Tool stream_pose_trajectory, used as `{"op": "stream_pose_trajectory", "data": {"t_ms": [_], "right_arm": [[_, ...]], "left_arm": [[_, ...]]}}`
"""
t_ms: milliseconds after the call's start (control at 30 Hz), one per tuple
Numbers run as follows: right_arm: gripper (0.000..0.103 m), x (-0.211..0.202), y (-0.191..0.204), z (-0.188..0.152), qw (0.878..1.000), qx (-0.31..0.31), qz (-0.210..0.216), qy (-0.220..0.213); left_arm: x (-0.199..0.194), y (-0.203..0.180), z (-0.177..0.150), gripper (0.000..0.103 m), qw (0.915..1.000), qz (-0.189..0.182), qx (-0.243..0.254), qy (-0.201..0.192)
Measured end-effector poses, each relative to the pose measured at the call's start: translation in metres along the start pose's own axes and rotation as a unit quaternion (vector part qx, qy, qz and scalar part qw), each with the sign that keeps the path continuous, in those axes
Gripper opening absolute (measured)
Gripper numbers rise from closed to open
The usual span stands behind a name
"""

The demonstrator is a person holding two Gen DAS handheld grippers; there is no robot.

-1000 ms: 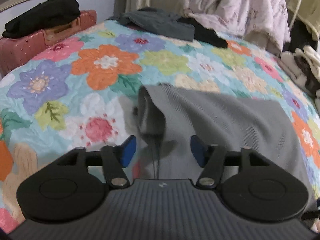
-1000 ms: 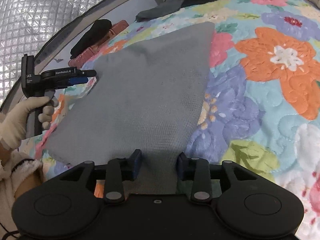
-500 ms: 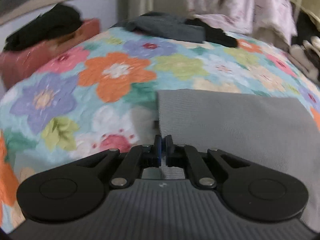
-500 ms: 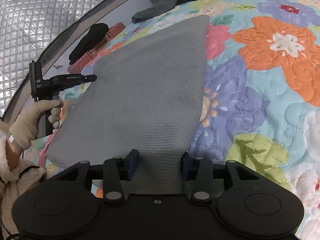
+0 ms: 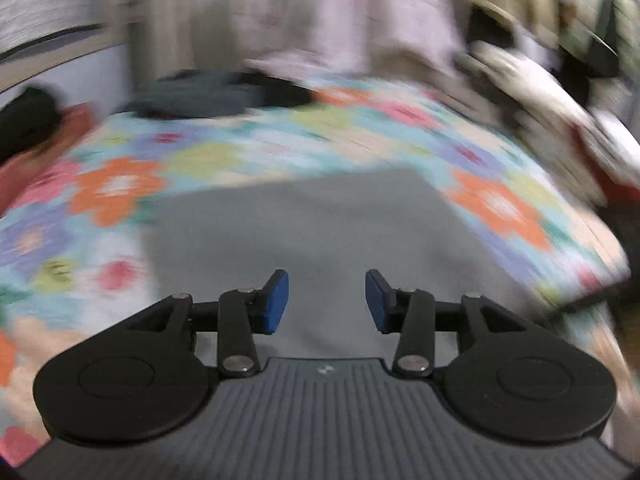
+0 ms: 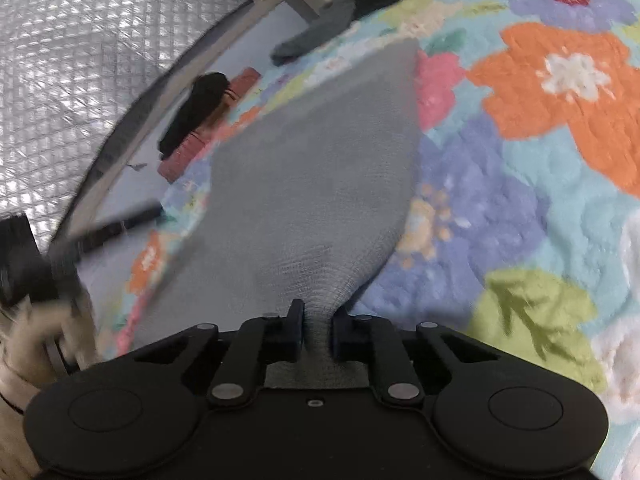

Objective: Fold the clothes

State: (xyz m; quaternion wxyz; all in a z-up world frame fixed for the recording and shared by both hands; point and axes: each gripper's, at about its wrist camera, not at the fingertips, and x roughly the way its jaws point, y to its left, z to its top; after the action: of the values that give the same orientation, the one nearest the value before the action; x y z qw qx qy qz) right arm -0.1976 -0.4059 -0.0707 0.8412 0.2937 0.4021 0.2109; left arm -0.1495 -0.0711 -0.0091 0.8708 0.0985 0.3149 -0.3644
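Note:
A grey knit garment [image 5: 320, 224] lies flat on the flowered bedspread [image 5: 120, 188]. In the blurred left wrist view my left gripper [image 5: 326, 300] is open and empty above the garment's near edge. In the right wrist view my right gripper [image 6: 317, 330] is shut on the garment's near edge [image 6: 316, 312], and the cloth [image 6: 312, 168] bunches into a ridge between the fingers. The left gripper [image 6: 116, 226] shows there as a dark blur at the garment's left side, held by a gloved hand.
A dark grey and black pile of clothes [image 5: 224, 92] lies at the far end of the bed. A black item [image 6: 196, 112] rests on a red case [image 6: 208, 136] beside the bed. A silver quilted wall [image 6: 80, 48] is at left. Hanging cloth [image 5: 344, 12] is behind.
My left gripper shut half a second ago, then opened and swung right, off the garment's left edge. My right gripper closed on the garment's near edge, bunching it.

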Motion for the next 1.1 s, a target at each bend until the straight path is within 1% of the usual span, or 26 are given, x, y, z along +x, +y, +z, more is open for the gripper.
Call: {"op": "stream_pose_trajectory", "data": {"t_ms": [33, 67, 133, 167, 200, 267, 367, 400, 467, 533, 567, 600, 633, 700, 733, 800, 833, 867, 900, 933, 1000, 1033, 1100], "right_arm": [[0.016, -0.002, 0.003, 0.004, 1.0, 0.005, 0.012, -0.003], [0.016, -0.005, 0.006, 0.008, 1.0, 0.01, 0.023, -0.007], [0.016, -0.008, 0.012, 0.016, 0.999, 0.016, 0.038, -0.01], [0.016, -0.009, 0.015, 0.019, 0.999, 0.02, 0.044, -0.01], [0.016, -0.009, 0.016, 0.021, 0.999, 0.024, 0.046, -0.009], [0.016, -0.004, 0.018, 0.026, 0.999, 0.025, 0.046, 0.001], [0.016, 0.008, 0.022, 0.03, 0.999, 0.019, 0.044, 0.02], [0.016, 0.011, 0.025, 0.032, 0.998, 0.018, 0.05, 0.022], [0.016, 0.017, 0.031, 0.035, 0.998, 0.016, 0.061, 0.026], [0.016, 0.022, 0.037, 0.035, 0.998, 0.003, 0.056, 0.036], [0.016, 0.024, 0.039, 0.035, 0.998, -0.002, 0.054, 0.041], [0.016, 0.026, 0.037, 0.034, 0.997, 0.006, 0.055, 0.044], [0.016, 0.028, 0.034, 0.033, 0.997, 0.013, 0.056, 0.048], [0.016, 0.03, 0.03, 0.031, 0.996, 0.022, 0.065, 0.054], [0.017, 0.03, 0.03, 0.03, 0.996, 0.025, 0.071, 0.052], [0.022, 0.027, 0.029, 0.033, 0.996, 0.032, 0.077, 0.045], [0.031, 0.026, 0.026, 0.037, 0.996, 0.035, 0.073, 0.042], [0.049, 0.024, 0.023, 0.042, 0.996, 0.04, 0.068, 0.038], [0.055, 0.023, 0.017, 0.047, 0.997, 0.047, 0.055, 0.029], [0.057, 0.021, 0.011, 0.053, 0.997, 0.055, 0.043, 0.019], [0.057, 0.022, -0.002, 0.064, 0.997, 0.072, 0.026, 0.001], [0.057, 0.023, -0.008, 0.069, 0.997, 0.079, 0.021, -0.006], [0.057, 0.028, -0.015, 0.076, 0.997, 0.075, 0.003, -0.017]], "left_arm": [[0.002, -0.019, -0.007, 0.052, 0.9988, -0.033, 0.036, 0.006], [0.004, -0.035, -0.014, 0.052, 0.9965, -0.057, 0.061, 0.01], [0.011, -0.06, -0.022, 0.053, 0.9909, -0.088, 0.097, 0.033], [0.014, -0.069, -0.025, 0.053, 0.9891, -0.091, 0.11, 0.038], [0.017, -0.075, -0.026, 0.054, 0.9885, -0.09, 0.116, 0.037], [0.023, -0.086, -0.027, 0.06, 0.988, -0.082, 0.125, 0.038], [0.035, -0.099, -0.026, 0.064, 0.9898, -0.055, 0.126, 0.037], [0.039, -0.102, -0.025, 0.064, 0.9902, -0.049, 0.124, 0.039], [0.044, -0.111, -0.025, 0.066, 0.9882, -0.044, 0.141, 0.04], [0.047, -0.118, -0.028, 0.066, 0.9821, -0.034, 0.18, 0.041], [0.05, -0.116, -0.029, 0.057, 0.9817, -0.026, 0.183, 0.044], [0.053, -0.112, -0.03, 0.045, 0.9828, -0.02, 0.177, 0.049], [0.055, -0.104, -0.029, 0.024, 0.9857, -0.019, 0.158, 0.055], [0.054, -0.082, -0.024, 0.021, 0.9928, -0.039, 0.095, 0.061], [0.052, -0.073, -0.022, 0.021, 0.9945, -0.05, 0.07, 0.059], [0.049, -0.065, -0.022, 0.021, 0.9961, -0.047, 0.053, 0.051], [0.049, -0.063, -0.022, 0.021, 0.9968, -0.041, 0.048, 0.049], [0.049, -0.061, -0.022, 0.021, 0.9973, -0.036, 0.043, 0.048], [0.049, -0.059, -0.022, 0.021, 0.9976, -0.036, 0.037, 0.047], [0.048, -0.058, -0.022, 0.021, 0.9979, -0.036, 0.032, 0.044], [0.048, -0.057, -0.022, 0.022, 0.9983, -0.032, 0.029, 0.039], [0.048, -0.057, -0.022, 0.024, 0.9985, -0.031, 0.025, 0.038], [0.049, -0.055, -0.022, 0.024, 0.9987, -0.031, 0.017, 0.036]]}}
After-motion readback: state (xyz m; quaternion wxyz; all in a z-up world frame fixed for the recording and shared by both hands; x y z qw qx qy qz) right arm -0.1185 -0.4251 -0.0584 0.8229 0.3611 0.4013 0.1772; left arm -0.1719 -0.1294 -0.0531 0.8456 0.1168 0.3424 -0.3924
